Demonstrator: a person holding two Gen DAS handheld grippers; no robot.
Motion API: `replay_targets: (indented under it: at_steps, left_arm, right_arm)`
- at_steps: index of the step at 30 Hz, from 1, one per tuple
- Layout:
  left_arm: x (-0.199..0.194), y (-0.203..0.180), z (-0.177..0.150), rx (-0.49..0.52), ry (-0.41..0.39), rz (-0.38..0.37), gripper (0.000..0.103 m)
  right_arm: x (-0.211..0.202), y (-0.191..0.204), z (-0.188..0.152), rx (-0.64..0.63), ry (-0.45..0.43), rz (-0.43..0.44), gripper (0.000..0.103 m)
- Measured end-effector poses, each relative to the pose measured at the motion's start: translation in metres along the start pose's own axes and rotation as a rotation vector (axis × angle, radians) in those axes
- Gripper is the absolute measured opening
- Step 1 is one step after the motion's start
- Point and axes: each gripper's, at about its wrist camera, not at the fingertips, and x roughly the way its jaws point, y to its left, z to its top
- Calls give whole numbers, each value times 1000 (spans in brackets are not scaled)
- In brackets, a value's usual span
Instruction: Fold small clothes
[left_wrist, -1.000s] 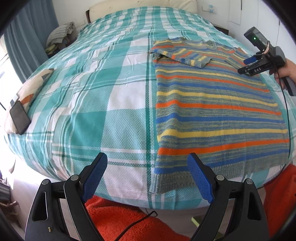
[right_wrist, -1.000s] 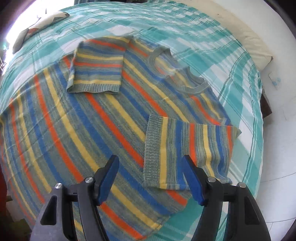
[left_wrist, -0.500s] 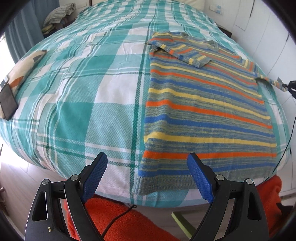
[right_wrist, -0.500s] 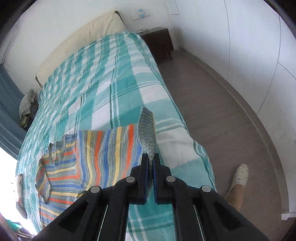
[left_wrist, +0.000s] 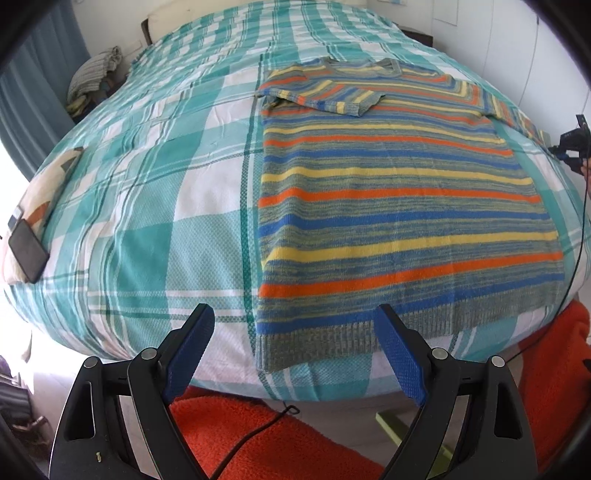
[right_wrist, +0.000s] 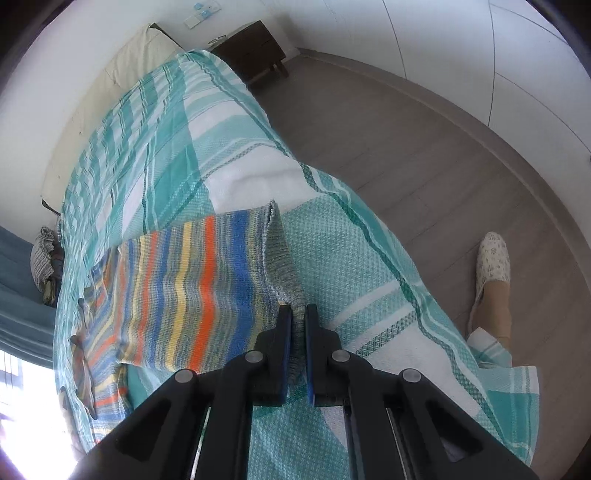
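One striped sweater (left_wrist: 399, 206) lies flat on the right half of the bed (left_wrist: 155, 192), its far sleeve (left_wrist: 325, 96) folded across the chest. The right gripper (right_wrist: 298, 314) has its fingers (right_wrist: 283, 332) pinched together on the ribbed cuff (right_wrist: 280, 258) of the other sleeve, stretched out sideways. The left gripper (left_wrist: 293, 350) hovers above the hem (left_wrist: 317, 347), fingers wide apart, holding nothing. A phone (left_wrist: 27, 249) rests at the bed's left edge.

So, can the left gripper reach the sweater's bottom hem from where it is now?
Probably yes: the left gripper is open just above the hem, with nothing between them.
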Motion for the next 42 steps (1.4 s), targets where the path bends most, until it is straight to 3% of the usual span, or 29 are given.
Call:
replay_targets:
  at_steps: [5,7,8,10,11,12,13,16,19,22,24,25,26,27,28,30,32,34,36,38,42]
  left_arm:
    - [0,23,7,-52,-2,-1,89]
    - [3,25,24,-45,-15,-30,89]
    - [4,24,38,-34,-26,-41,89]
    - [0,21,72,-12,-84,-74,89]
    - [-3,18,91,-3,-115,-91,89]
    - [-6,14,110,9,-144,-110,90]
    - [-9,9,129,29,-170,-133,91]
    - [-4,-21,179,156,-238,-149,98]
    - [37,-69,208,391,-176,-199,98]
    - [94,-104,215,579,-101,-107,90]
    - [135,-108,222,593,-6,-48,79]
    - [150,-102,227,544,40,-65,62]
    - [158,-90,234,452,75,-133,50]
    - [161,-77,242,343,92,-182,10]
    - [157,-61,250,241,88,-192,4]
    - [135,-18,262,70,-1,-237,4]
    - [113,47,270,-138,-75,-225,4]
    - [102,124,266,-362,-115,-143,4]
    - [107,193,252,-537,-92,0,3]
    - [120,235,235,-624,-34,111,3]
    - [146,252,210,-629,39,142,3]
  right_arm:
    - [-35,7,-1,-45,-78,-76,15]
    - [-45,25,-5,-112,-109,-32,15]
    - [-46,32,-8,-131,-108,25,15]
    - [-35,39,-15,-139,-65,116,29]
    - [-25,38,-20,-139,-31,95,39]
    - [-11,35,-27,-141,14,37,39]
    - [-3,30,-34,-144,30,-2,32]
    - [-20,29,-55,-155,-53,-32,31]
    - [-44,42,-85,-220,-73,0,32]
    - [-67,51,-125,-302,-78,47,32]
    - [-80,52,-151,-339,-78,64,32]
    - [-85,50,-164,-350,-80,64,32]
    - [-90,48,-176,-356,-84,63,33]
    - [-95,45,-188,-362,-86,62,36]
    - [-99,42,-199,-367,-89,58,39]
    - [-108,37,-217,-381,-98,54,42]
    - [-116,31,-231,-387,-116,44,42]
    - [-121,24,-239,-374,-135,32,42]
    - [-119,16,-243,-359,-153,14,42]
    - [-108,10,-242,-331,-129,-3,42]
    - [-92,14,-240,-333,-103,-15,42]
